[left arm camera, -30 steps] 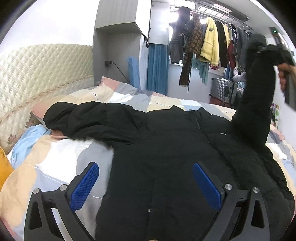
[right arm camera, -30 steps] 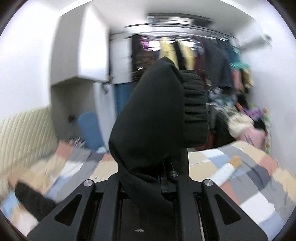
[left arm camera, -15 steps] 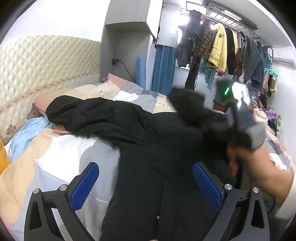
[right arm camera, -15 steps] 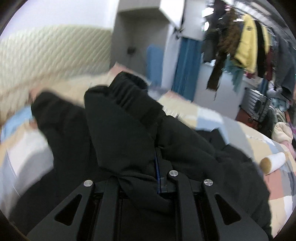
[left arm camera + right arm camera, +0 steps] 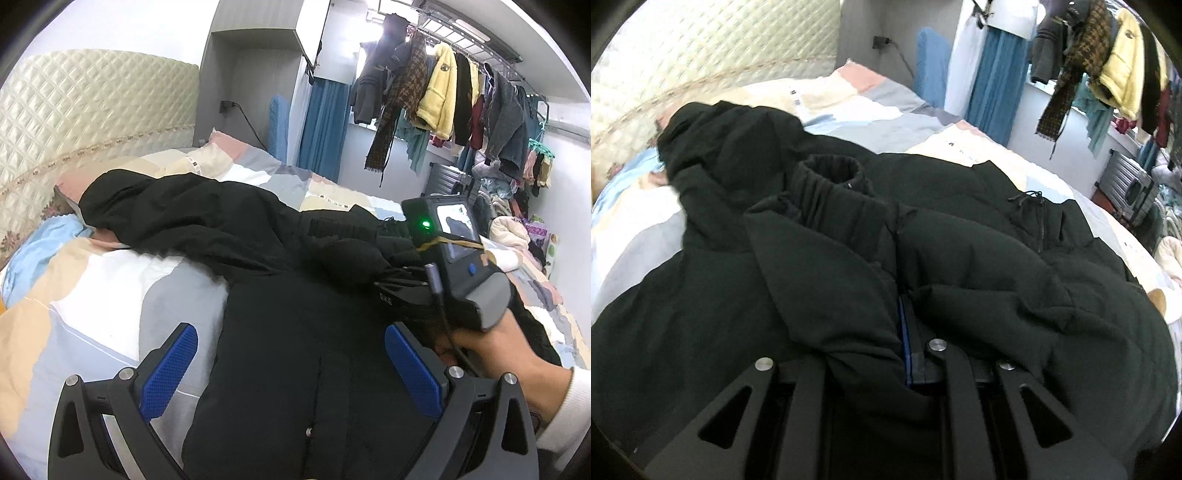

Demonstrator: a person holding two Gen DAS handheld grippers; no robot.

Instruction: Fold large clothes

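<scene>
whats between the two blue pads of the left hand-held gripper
The black padded jacket on the bed; the left hand-held gripper hangs open over it, shown in the left wrist view.

Your left gripper (image 5: 291, 363) hangs with its blue-padded fingers (image 5: 169, 363) spread wide, holding nothing. Your right gripper (image 5: 908, 354) is clamped tight on black fabric, your right hand (image 5: 495, 354) wrapped around its handle.
</scene>
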